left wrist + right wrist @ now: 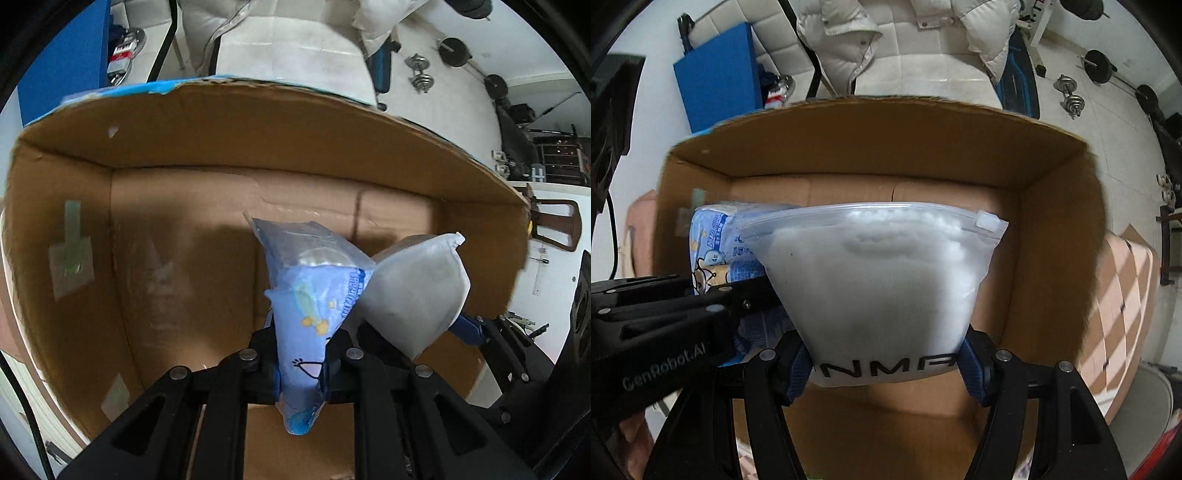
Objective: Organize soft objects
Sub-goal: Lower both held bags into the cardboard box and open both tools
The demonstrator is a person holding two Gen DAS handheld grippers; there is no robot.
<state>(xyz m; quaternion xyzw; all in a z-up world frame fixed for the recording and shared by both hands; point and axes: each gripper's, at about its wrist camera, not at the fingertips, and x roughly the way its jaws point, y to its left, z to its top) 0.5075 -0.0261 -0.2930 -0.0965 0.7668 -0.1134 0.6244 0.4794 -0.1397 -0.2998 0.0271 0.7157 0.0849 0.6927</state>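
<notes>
My left gripper point(301, 363) is shut on a light blue printed soft pack point(314, 295) and holds it over the open cardboard box point(184, 147). My right gripper point(886, 360) is shut on a frosted white zip bag with soft filling point(882, 273), also above the box point(886, 140). In the left wrist view the white bag point(417, 291) hangs just right of the blue pack, touching it. In the right wrist view the blue pack point(716, 236) and the left gripper point(746, 295) sit at the left of the bag. The box floor shows nothing inside.
A white sofa point(923, 70) with a white puffer jacket point(842, 33) stands behind the box. A blue panel point(716, 88) leans at the left. Dumbbells point(1071, 96) and weight plates point(1102, 66) lie on the floor at the right. A checkered cloth point(1123, 291) lies right of the box.
</notes>
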